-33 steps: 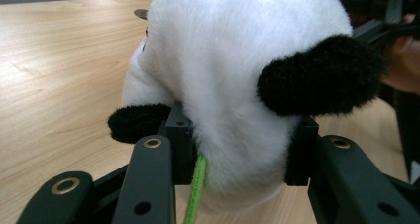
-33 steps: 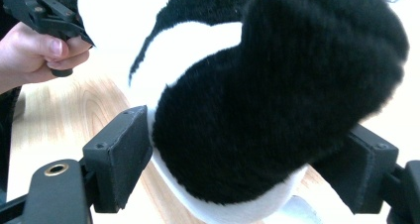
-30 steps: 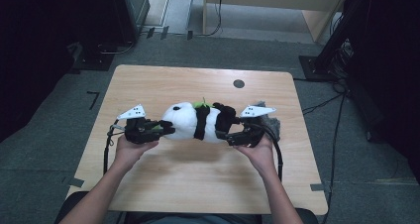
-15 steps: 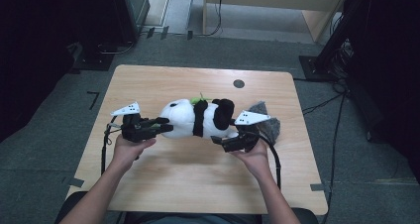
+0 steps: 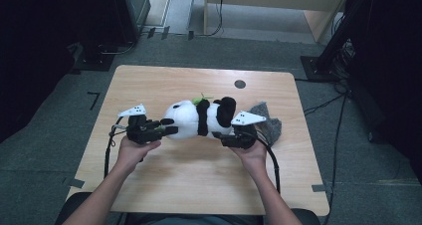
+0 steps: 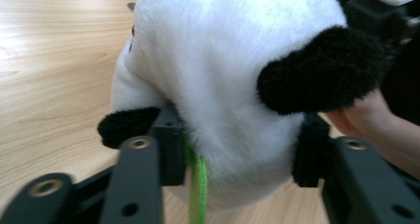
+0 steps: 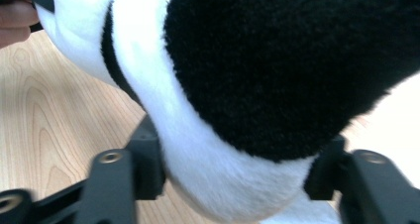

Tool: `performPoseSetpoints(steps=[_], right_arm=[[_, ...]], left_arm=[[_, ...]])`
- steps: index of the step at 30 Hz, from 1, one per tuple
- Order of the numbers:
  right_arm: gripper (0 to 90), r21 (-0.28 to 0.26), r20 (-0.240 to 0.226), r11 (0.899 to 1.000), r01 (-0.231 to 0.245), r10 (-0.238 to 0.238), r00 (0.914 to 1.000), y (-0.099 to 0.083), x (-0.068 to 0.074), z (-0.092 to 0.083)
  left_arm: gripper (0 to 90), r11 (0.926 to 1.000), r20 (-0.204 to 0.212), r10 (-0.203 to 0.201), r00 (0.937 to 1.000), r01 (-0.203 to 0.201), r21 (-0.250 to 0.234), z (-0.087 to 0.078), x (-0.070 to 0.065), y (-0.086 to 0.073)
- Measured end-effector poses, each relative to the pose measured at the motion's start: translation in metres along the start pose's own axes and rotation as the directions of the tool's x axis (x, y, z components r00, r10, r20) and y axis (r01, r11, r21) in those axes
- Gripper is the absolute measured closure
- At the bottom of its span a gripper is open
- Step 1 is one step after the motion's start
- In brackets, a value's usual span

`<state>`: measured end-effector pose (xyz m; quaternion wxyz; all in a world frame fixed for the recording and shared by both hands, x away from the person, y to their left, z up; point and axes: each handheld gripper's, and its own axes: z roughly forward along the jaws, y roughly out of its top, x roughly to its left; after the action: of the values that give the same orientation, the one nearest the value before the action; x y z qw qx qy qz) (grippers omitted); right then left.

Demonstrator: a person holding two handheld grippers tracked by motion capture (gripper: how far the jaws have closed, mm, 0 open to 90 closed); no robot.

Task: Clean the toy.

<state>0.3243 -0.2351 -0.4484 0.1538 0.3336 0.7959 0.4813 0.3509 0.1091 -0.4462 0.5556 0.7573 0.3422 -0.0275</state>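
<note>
Two tongs [image 5: 169, 130] [image 5: 219, 134] on panda [image 5: 194, 118] (mid-table)

High view looks down over the table [image 5: 199, 180]; both claw cameras sit close, seemingly sharing the plush panda [image 5: 191, 119].

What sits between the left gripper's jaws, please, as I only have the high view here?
Observer: In the left gripper view the plush panda's white head sits between the left gripper's pads, both touching fur; the jaws have just been opening.
Operator: And the right gripper, please?
Observer: Its pads press the panda's black-and-white rear from both sides; those jaws have just been closing.
Operator: Anything near the left pads?
Observer: A green cord hangs beside one pad.
</note>
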Motion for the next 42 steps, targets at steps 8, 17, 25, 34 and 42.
performPoseSetpoints(steps=[8,17,25,34,42], right_arm=[[53.4,0.076,-0.003,0.992,-0.100,0.100,0.9950,0.016,-0.009,-0.012],[52.8,0.064,-0.025,0.977,-0.206,0.208,0.9779,0.016,-0.023,-0.042],[50.7,0.114,-0.086,0.971,-0.209,0.219,0.9718,0.020,-0.009,-0.042],[47.6,0.132,-0.129,0.963,-0.236,0.253,0.9587,0.018,0.001,-0.029],[29.8,0.101,-0.140,0.959,-0.266,0.278,0.9503,0.014,-0.009,-0.024]], left_arm=[[18.1,0.9850,-0.090,0.161,0.9829,-0.166,-0.048,-0.002,-0.004,0.000],[18.3,0.9661,-0.062,0.258,0.9643,-0.256,0.036,0.000,-0.007,-0.008],[13.1,0.9397,-0.069,0.339,0.9384,-0.333,0.076,0.017,-0.019,-0.016],[33.5,0.9455,-0.103,0.325,0.9399,-0.322,0.047,0.012,-0.022,-0.013],[55.3,0.9664,-0.096,0.257,0.9617,-0.255,0.032,0.007,-0.022,-0.009]])
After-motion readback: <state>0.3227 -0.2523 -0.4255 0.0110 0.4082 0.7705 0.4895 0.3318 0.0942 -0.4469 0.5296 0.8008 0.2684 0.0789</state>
